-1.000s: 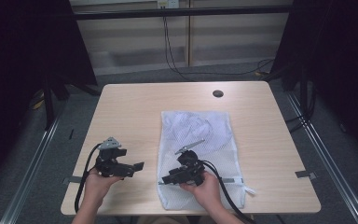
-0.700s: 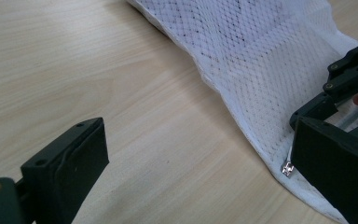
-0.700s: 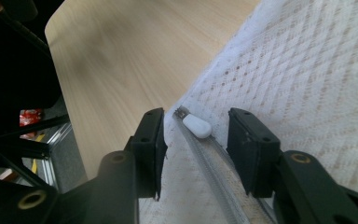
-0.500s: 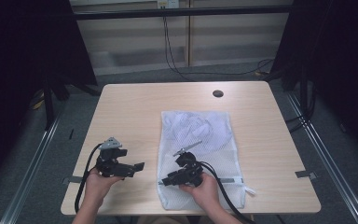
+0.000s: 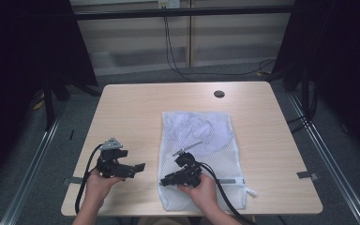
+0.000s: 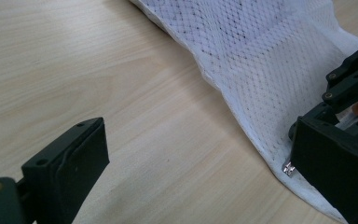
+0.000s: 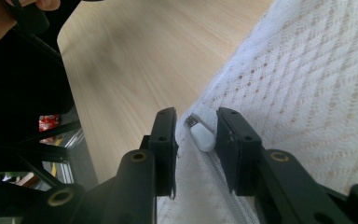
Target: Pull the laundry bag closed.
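Pale wood table under dark curtains, and on it a white mesh laundry bag lying flat, long axis running away from the person, near end almost at the table's front edge. All eyes on the right gripper, low over the bag's near left corner: in the right gripper view its jaws have just been closing and now stand narrow on either side of the white zipper pull, which sits at the left end of the zipper, just against the right-hand jaw; whether the pads press it yet cannot be told. That zipper runs across the bag's near end, so a pull looks set to travel right, with open bag and bare wood beyond. The left gripper hovers over bare table just left of the bag, jaws spread wide and empty, near enough to pin the corner.
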Motion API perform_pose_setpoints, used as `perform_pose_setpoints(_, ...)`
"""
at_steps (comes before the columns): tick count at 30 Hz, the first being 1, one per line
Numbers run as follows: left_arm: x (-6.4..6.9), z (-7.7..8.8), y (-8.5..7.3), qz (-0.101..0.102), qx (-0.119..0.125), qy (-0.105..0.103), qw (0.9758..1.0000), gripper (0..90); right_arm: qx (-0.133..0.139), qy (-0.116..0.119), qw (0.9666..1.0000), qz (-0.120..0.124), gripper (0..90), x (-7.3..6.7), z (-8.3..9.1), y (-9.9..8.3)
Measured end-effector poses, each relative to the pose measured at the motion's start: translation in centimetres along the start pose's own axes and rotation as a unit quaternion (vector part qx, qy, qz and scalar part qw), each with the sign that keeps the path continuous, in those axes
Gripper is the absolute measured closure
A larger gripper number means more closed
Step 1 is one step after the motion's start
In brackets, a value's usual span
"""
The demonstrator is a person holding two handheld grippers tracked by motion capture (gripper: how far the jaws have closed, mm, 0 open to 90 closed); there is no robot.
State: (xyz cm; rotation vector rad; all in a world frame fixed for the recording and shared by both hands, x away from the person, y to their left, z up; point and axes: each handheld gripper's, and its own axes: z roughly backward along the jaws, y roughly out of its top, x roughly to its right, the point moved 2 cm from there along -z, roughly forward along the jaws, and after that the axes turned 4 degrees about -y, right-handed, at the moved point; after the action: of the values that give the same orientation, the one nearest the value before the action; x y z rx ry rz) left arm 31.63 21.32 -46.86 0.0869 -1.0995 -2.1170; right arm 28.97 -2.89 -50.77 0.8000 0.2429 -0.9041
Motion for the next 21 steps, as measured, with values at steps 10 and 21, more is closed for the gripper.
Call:
perform_pose_setpoints(10, -0.05, 0.03, -0.01, -0.001, -0.001, 0.001, 1.0000, 4.2, -0.003, -0.005, 1.0000, -0.003, 75.4, -0.35, -0.24, -0.03)
perform_pose_setpoints(21, -0.04, 0.03, -0.02, -0.001, -0.001, 0.000, 1.0000, 4.4, -0.003, -0.008, 1.0000, -0.003, 78.5, -0.72, -0.88, 0.11)
